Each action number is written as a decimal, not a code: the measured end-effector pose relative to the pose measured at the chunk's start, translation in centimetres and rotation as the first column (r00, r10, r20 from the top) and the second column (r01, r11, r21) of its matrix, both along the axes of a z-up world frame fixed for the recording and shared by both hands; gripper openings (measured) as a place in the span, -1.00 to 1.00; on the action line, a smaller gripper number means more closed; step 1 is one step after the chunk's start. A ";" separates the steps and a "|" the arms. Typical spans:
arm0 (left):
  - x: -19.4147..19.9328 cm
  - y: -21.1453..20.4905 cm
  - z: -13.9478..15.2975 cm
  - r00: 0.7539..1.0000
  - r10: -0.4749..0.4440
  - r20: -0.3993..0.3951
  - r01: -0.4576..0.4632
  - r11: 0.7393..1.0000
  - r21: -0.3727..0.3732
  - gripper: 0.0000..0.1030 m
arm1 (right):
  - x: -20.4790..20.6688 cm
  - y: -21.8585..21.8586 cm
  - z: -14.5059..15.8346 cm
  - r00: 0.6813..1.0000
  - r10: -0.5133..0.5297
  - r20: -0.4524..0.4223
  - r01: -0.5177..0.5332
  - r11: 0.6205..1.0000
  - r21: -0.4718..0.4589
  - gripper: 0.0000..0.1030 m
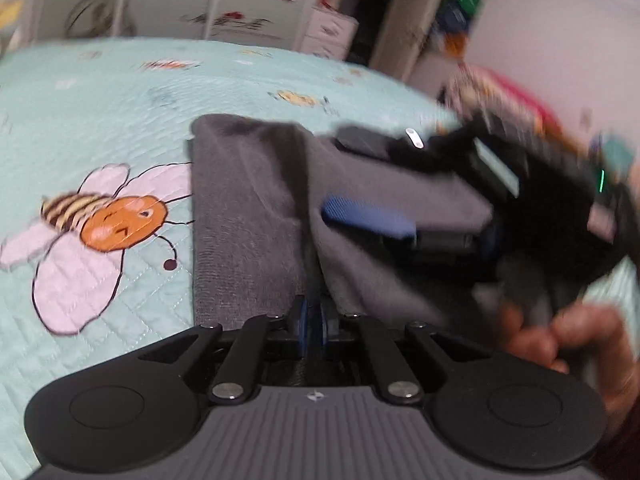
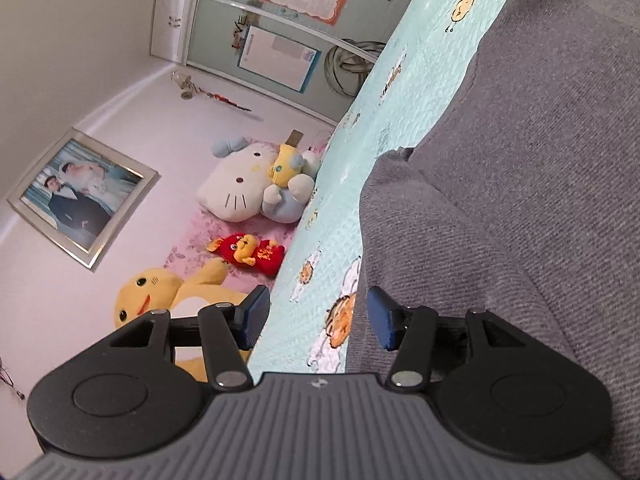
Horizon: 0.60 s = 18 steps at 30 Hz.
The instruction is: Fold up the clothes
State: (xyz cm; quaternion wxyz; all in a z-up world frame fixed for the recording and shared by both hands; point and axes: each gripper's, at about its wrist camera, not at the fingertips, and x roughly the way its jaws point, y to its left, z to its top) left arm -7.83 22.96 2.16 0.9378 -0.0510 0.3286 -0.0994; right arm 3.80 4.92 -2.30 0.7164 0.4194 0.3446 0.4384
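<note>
Left hand-held gripper (image 1: 313, 322) pinches blurred grey garment (image 1: 248, 216); right hand-held gripper (image 2: 316, 316) gapes empty.

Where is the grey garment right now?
The grey garment lies on the bee-print quilt, centre in the left wrist view, its near fold pinched in the left tool; the open right tool reaches over it from the right.

The left gripper (image 1: 313, 322) is clamped tight, the right gripper (image 2: 316, 316) seemingly half-spread, rolled sideways.

Grey garment (image 1: 248, 216), partly folded, on bedspread (image 1: 100, 92)
</note>
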 end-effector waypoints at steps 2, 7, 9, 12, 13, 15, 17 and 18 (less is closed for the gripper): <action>-0.2 -1.1 -0.4 0.999 -0.036 0.030 0.032 0.993 0.111 -0.92 | -0.3 0.7 0.0 0.999 0.004 0.044 -0.001 0.998 -0.063 -0.01; 0.1 -1.2 -0.3 0.999 -0.030 0.041 0.024 0.988 0.153 -0.86 | -1.1 2.2 0.5 0.992 0.018 0.125 0.006 0.981 -0.193 -0.16; 0.1 -2.0 0.6 0.999 0.017 0.050 -0.028 0.973 0.231 -0.67 | -1.2 2.2 0.4 0.992 0.014 0.127 0.013 0.978 -0.207 -0.25; -2.6 -3.1 2.8 0.980 0.096 0.177 -0.148 0.939 0.309 -0.68 | -1.2 1.9 0.1 0.992 0.011 0.124 0.015 0.980 -0.200 -0.26; -2.7 -3.0 3.1 0.981 0.079 0.175 -0.124 0.956 0.266 -0.67 | -1.3 1.8 0.0 0.992 0.010 0.124 0.014 0.980 -0.197 -0.26; -2.3 -2.7 3.0 0.991 0.026 0.131 -0.048 0.986 0.162 -0.58 | -1.2 1.6 -0.1 0.993 0.009 0.118 0.013 0.983 -0.183 -0.26; -1.3 -2.4 2.0 0.997 -0.017 0.072 0.011 0.997 0.077 -0.51 | -1.1 1.6 -0.2 0.994 0.008 0.111 0.011 0.986 -0.169 -0.26; -0.9 -2.0 1.0 0.998 -0.017 0.055 0.015 0.999 0.050 -0.52 | -1.1 1.5 -0.3 0.994 0.008 0.108 0.009 0.987 -0.163 -0.25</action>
